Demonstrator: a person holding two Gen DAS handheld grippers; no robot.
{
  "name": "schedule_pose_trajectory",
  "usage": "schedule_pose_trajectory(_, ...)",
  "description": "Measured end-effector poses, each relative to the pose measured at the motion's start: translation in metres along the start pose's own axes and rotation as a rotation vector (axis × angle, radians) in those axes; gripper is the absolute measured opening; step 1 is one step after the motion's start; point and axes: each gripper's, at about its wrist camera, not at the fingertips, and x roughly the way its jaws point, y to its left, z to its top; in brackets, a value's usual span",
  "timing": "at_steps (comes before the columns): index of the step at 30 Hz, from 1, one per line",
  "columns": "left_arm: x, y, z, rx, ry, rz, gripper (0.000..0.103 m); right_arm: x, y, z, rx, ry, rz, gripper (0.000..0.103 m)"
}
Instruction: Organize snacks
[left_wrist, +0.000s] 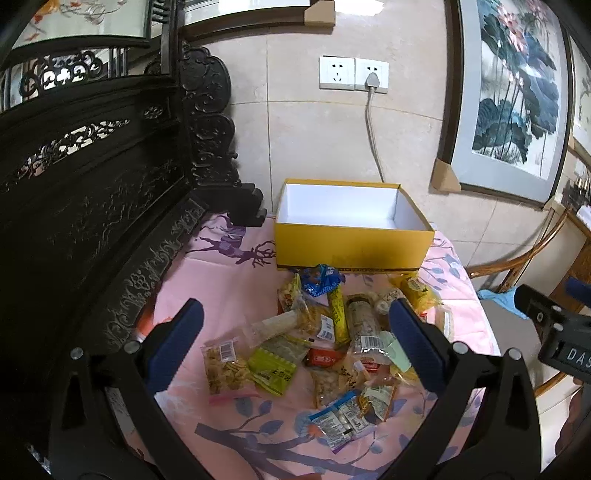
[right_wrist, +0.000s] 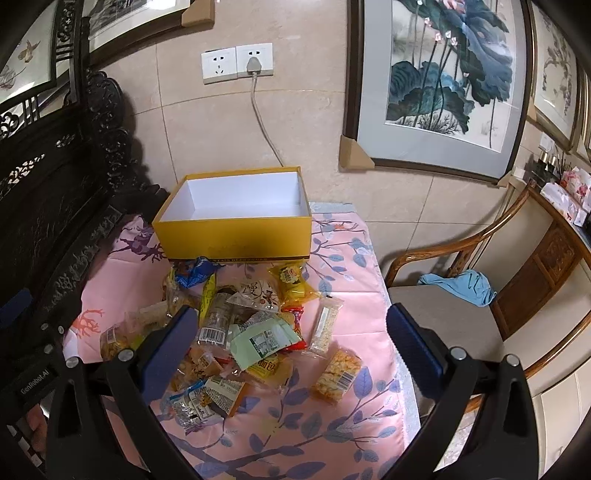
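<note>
item: snack sorting station, start of task by the look of it. yellow box (left_wrist: 354, 247), lid off, white inside, holds nothing visible; it stands at the far edge of the pink floral cloth (left_wrist: 229, 291) against the tiled wall, open mouth up, presumably so packets can be dropped straight in. snack pile (left_wrist: 325, 339): assorted sealed packets heaped loosely just in front of the box, overlapping one another. noted pieces: blue wrapper (right_wrist: 194, 275) touching the box's front wall; yellow bun packet (right_wrist: 293, 284) beside it; pale green sachet (right_wrist: 264, 341) on top of the heap; puffed-grain bar (right_wrist: 336, 374) lying apart on the right, clear of the pile and likely the easiest first pick. left gripper (left_wrist: 295, 343): fingers spread wide, grasping nothing, poised above the heap's left half. right gripper (right_wrist: 295, 339): fingers likewise released and empty, above the heap's right side. wooden chair (right_wrist: 458, 258) with blue rag (right_wrist: 461, 286) stands beside the table. nothing yet boxed.
</note>
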Motion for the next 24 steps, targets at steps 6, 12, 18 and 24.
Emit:
schedule_pose_trajectory(6, 0.000, -0.005, -0.001, 0.020, -0.007, -0.008, 0.101, 0.001, 0.002, 0.001, -0.015, 0.001, -0.005, 0.102)
schedule_pose_trajectory(12, 0.003, -0.003, -0.001, 0.015, 0.003, -0.011, 0.101, 0.003, 0.001, 0.000, -0.015, 0.007, -0.001, 0.102)
schedule_pose_trajectory(18, 0.011, 0.000, -0.001, 0.004, 0.027, -0.009, 0.101, 0.008, 0.002, 0.001, -0.017, 0.018, 0.001, 0.102)
schedule_pose_trajectory(24, 0.019, 0.001, -0.003, -0.004, 0.051, -0.008, 0.101, 0.015, 0.003, 0.001, -0.023, 0.032, 0.003, 0.102)
